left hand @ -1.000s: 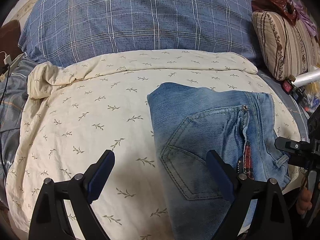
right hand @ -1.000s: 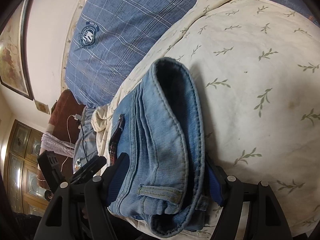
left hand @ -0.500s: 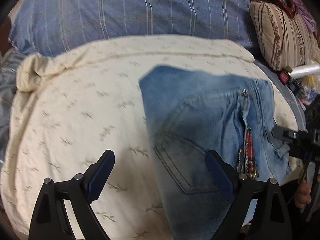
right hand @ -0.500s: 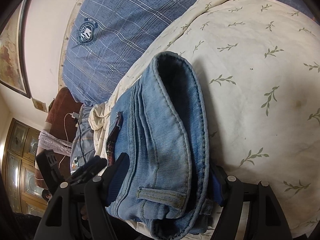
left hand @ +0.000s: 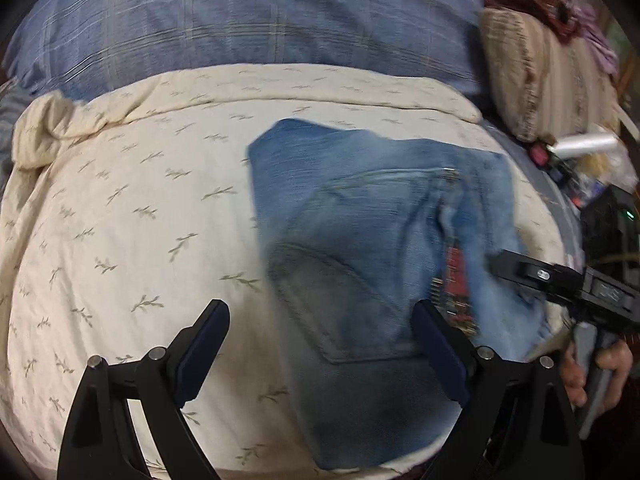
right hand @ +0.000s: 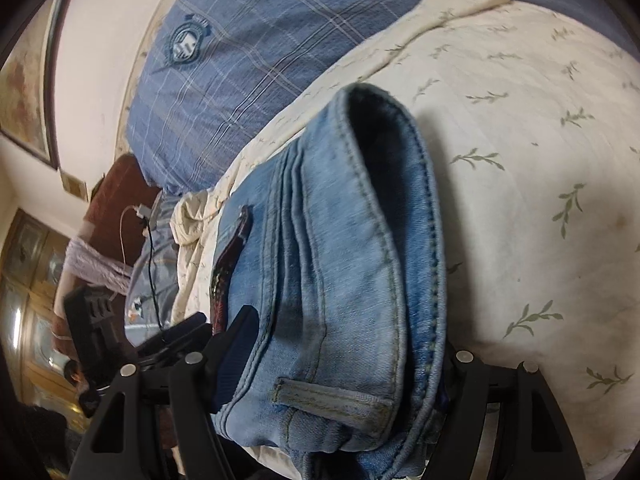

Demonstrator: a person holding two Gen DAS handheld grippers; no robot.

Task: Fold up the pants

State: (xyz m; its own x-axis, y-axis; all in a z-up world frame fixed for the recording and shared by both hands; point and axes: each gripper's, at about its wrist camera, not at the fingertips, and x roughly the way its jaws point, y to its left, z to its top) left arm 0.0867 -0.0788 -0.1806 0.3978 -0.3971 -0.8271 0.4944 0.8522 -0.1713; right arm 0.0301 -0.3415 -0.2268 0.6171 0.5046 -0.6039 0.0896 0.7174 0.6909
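A folded pair of light blue jeans [left hand: 372,264] lies on a cream leaf-print blanket [left hand: 132,216], back pocket up. My left gripper [left hand: 320,344] is open and empty above the jeans' near left edge. My right gripper [right hand: 340,364] straddles the folded stack [right hand: 340,248] at its waistband end, jaws wide on either side of it, its right pad hidden behind the denim. The right gripper also shows at the jeans' right edge in the left wrist view [left hand: 560,284].
A blue plaid pillow [left hand: 248,20] lies behind the blanket. A striped cushion [left hand: 552,76] and small clutter [left hand: 576,160] sit at the right. A cable and charger [right hand: 140,224] lie at the bed's far side, near a wooden cabinet [right hand: 24,288].
The left gripper has drawn back and drifted left, so the jeans sit farther right and lower in its view. The right gripper stays around the waistband end.
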